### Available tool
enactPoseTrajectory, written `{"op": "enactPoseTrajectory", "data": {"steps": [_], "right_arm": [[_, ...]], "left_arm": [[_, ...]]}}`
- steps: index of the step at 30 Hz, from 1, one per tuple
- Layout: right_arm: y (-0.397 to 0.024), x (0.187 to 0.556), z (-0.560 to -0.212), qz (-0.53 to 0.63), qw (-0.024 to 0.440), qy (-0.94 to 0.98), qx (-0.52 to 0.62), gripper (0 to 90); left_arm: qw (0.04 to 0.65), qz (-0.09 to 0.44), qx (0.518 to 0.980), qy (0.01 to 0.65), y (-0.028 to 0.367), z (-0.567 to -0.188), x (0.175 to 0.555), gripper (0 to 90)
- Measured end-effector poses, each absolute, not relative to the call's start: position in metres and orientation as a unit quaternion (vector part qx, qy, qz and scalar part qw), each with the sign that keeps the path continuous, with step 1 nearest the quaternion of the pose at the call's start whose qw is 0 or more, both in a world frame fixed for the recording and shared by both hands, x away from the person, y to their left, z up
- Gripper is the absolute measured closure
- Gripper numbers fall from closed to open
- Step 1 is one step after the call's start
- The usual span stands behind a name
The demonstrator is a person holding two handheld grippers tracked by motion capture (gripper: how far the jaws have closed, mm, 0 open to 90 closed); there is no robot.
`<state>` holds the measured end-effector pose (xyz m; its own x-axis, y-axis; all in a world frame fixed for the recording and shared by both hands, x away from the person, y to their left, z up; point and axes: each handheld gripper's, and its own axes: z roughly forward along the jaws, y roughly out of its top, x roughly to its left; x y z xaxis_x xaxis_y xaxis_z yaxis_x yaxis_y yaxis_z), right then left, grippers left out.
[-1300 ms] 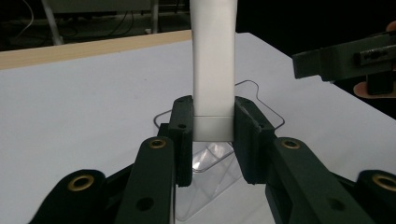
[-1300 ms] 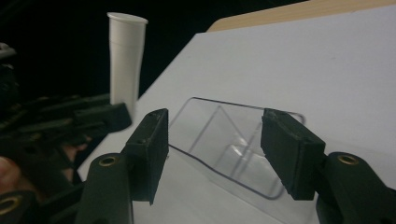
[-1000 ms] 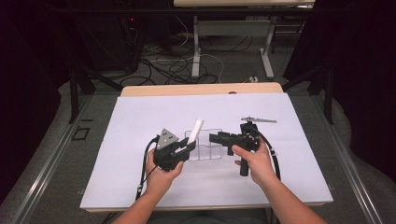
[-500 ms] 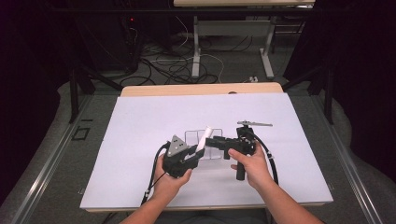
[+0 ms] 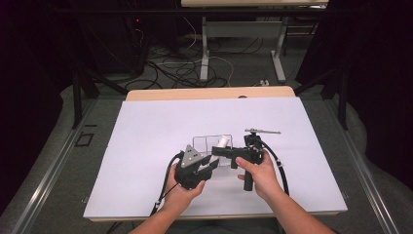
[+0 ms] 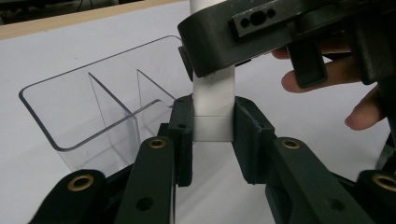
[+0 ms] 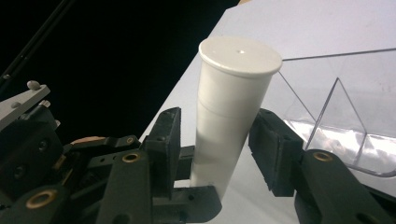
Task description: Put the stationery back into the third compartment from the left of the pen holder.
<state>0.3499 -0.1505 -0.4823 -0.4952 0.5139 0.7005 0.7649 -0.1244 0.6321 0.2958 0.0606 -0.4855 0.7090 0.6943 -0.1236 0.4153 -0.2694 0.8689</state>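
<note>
While both tools meet at the table's middle, a white tube passes between them.
The left tool (image 6: 212, 128) clamps the white tube (image 7: 231, 112) at its lower end; the right tool (image 7: 217, 142) straddles it, jaws apart, not touching. Just behind stands a clear divided tray (image 6: 100, 105) on the white table (image 5: 160, 122).

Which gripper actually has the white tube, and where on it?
The left gripper clamps the white tube at its lower end. The right gripper has its jaws around the tube's middle with a gap on each side, so it grips nothing.
</note>
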Motion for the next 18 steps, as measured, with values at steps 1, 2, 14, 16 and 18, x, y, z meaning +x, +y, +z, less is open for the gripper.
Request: {"op": "enactPoseTrajectory", "data": {"steps": [1,2,14,16,18], "right_arm": [[-0.1508,0.3501,-0.4828,-0.567,0.116,-0.652,-0.49,55.5],[-0.1506,0.3502,-0.4831,-0.568,0.121,-0.649,-0.492,56.8],[-0.1527,0.3507,-0.4854,-0.567,0.133,-0.641,-0.499,67.6],[-0.1521,0.3506,-0.4853,-0.567,0.131,-0.641,-0.5,67.7],[-0.1525,0.3508,-0.4853,-0.567,0.136,-0.641,-0.499,67.8]], "left_arm": [[0.489,0.142,0.785,0.352,0.0601,-0.4855,0.2956,70.8],[0.489,0.142,0.786,0.351,0.0597,-0.4857,0.2951,70.8],[0.494,0.142,0.787,0.342,0.0578,-0.4861,0.2927,70.7],[0.494,0.142,0.787,0.343,0.0581,-0.4862,0.2929,70.7],[0.494,0.141,0.787,0.343,0.0583,-0.4863,0.293,70.7]]}}
